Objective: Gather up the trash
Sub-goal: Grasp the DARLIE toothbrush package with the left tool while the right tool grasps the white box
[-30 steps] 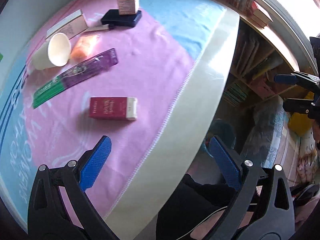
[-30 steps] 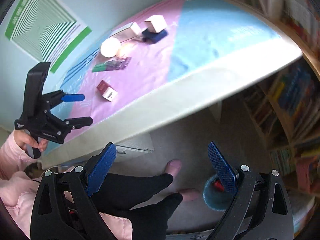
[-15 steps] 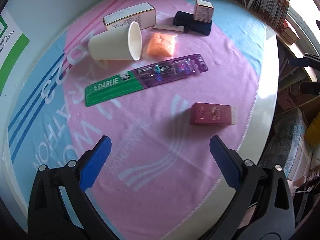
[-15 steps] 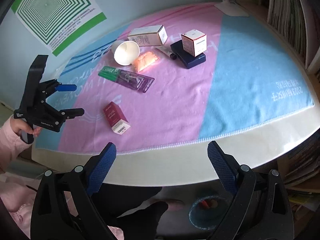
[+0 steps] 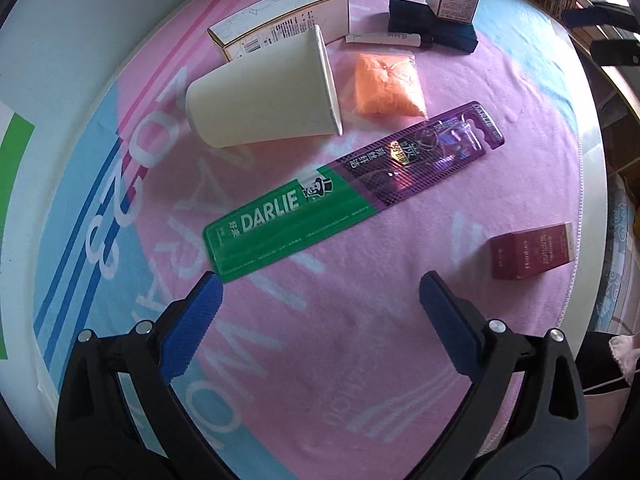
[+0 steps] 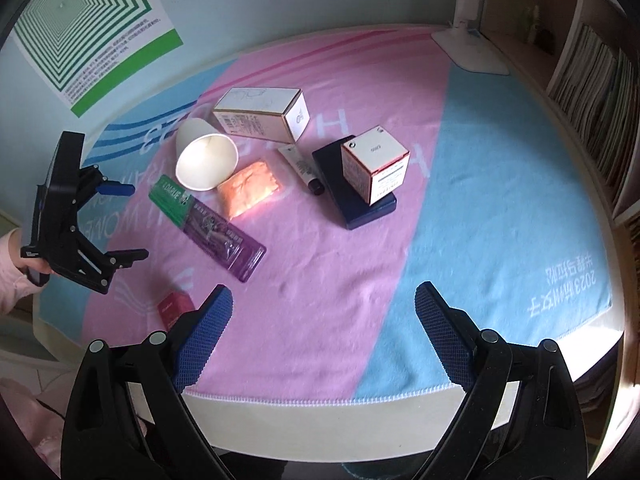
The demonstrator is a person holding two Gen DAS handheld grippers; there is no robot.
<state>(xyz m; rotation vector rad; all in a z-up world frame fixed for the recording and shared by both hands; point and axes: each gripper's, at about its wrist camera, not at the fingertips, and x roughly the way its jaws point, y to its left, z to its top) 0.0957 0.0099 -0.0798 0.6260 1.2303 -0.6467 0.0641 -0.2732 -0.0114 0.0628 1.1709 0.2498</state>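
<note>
Nothing has been picked up yet; the work stands at the approach, with a first piece of trash to be chosen. The left gripper [image 5: 316, 300] hangs over the pink part of the cloth-covered table [image 6: 400, 412] with its jaws spread wide and nothing between them. The right gripper [image 6: 320, 312] sits near the table's front edge, equally wide open and empty.

The litter lies in a loose cluster on the cloth. A paper cup [image 5: 264, 92] is tipped on its side, beside an orange packet [image 5: 386, 86] and a long white carton [image 5: 280, 20]. A Darlie toothbrush pack [image 5: 348, 188] lies flat just ahead of the left gripper, its green end almost at the left fingertip. A small dark red box [image 5: 532, 250] rests apart, close to the cloth's edge. Farther back, a small tube [image 6: 300, 168] lies beside a dark blue case [image 6: 356, 208] with a cube-shaped box [image 6: 374, 164] on top.

The toothbrush pack looks the likeliest target. Being thin and flat, it probably calls for lowering the jaws astride its narrow width and pinching an edge.
</note>
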